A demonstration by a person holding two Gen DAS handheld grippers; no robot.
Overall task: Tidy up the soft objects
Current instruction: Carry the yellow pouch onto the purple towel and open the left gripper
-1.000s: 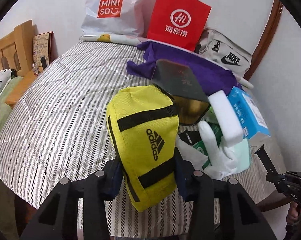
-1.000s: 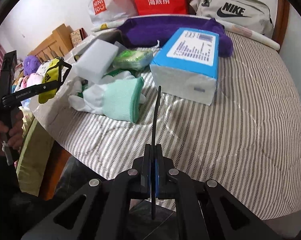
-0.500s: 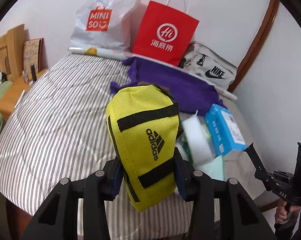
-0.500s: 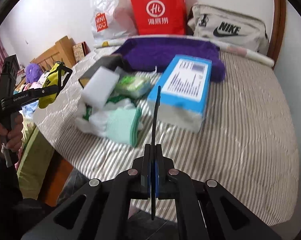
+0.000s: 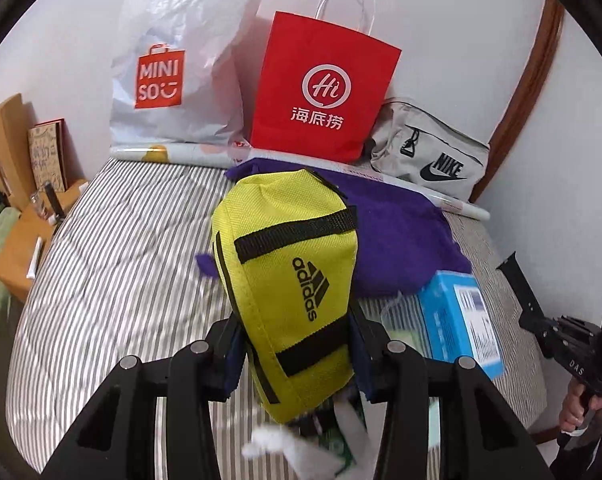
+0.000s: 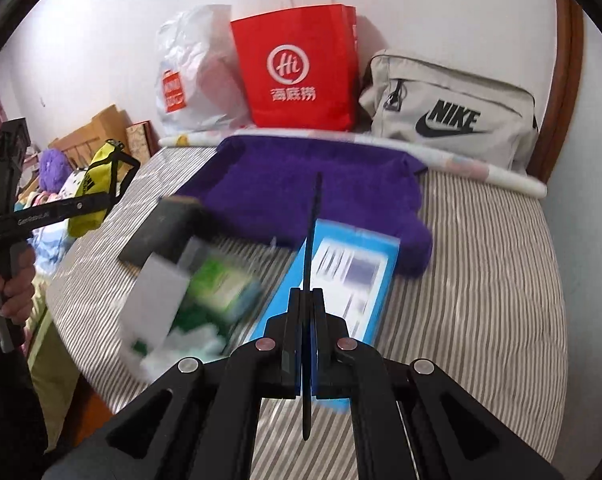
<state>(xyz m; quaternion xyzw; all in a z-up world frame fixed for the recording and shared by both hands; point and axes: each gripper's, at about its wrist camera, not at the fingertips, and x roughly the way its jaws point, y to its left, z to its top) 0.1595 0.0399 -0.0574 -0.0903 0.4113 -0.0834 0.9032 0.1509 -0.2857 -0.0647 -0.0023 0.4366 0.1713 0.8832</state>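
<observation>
Both your hands have risen and pulled back from the bed [image 5: 113, 248] in the last second, so the clutter has slid toward 6 o'clock in both views; I judge you are carrying, not placing. Your left gripper [image 5: 297, 344] stands partly open, clamped on the yellow pouch [image 5: 289, 280], which stays upright between its pads, above the bed. Your right gripper [image 6: 309, 340] is fully closed on a thin black strap [image 6: 315, 216]. The purple towel [image 6: 317, 192] lies at 12 o'clock, the blue pack [image 6: 341, 276] just before it.
</observation>
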